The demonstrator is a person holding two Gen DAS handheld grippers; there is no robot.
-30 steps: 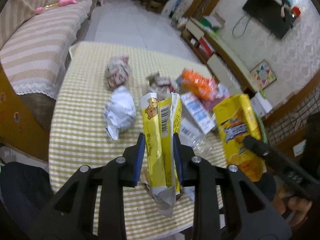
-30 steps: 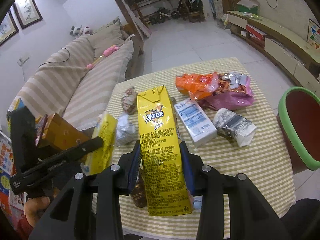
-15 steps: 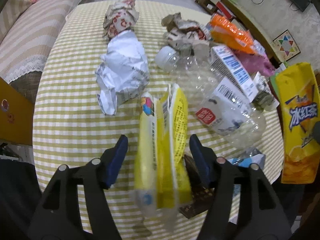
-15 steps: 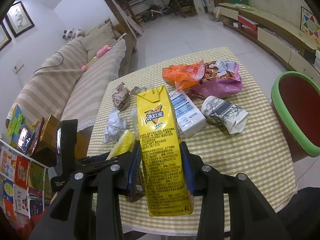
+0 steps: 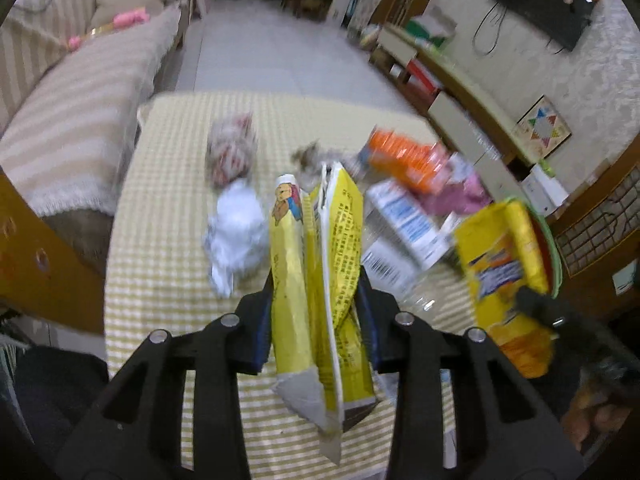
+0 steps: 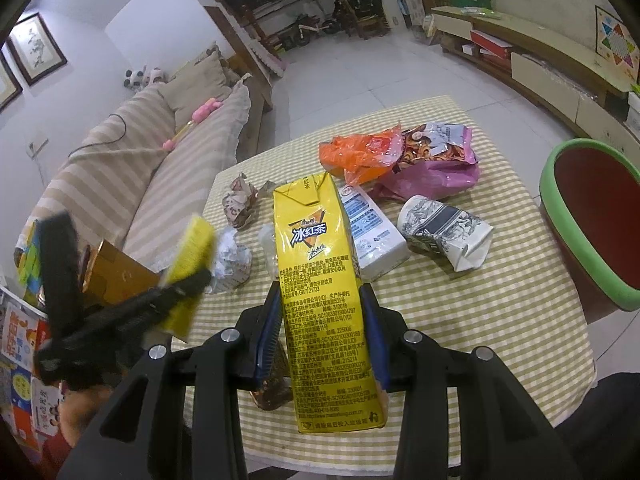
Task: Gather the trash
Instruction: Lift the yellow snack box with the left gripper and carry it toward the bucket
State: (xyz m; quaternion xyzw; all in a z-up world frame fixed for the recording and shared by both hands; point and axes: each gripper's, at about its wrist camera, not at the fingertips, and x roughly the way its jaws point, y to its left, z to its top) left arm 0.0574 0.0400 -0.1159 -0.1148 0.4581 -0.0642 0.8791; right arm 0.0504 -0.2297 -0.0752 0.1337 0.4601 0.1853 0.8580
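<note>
Lifted back off the bench (image 5: 168,240), left gripper (image 5: 316,300) is closing on its flattened yellow carton (image 5: 296,280), right gripper (image 6: 320,320) clamps the tea carton (image 6: 320,264), bin (image 6: 568,240) sitting right of both.

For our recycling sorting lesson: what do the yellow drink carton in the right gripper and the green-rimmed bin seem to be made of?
Yellow drink carton: coated paperboard, probably; glossy print, folded top flaps. Green-rimmed bin: likely plastic; smooth moulded rim, dull red-brown inside.
</note>
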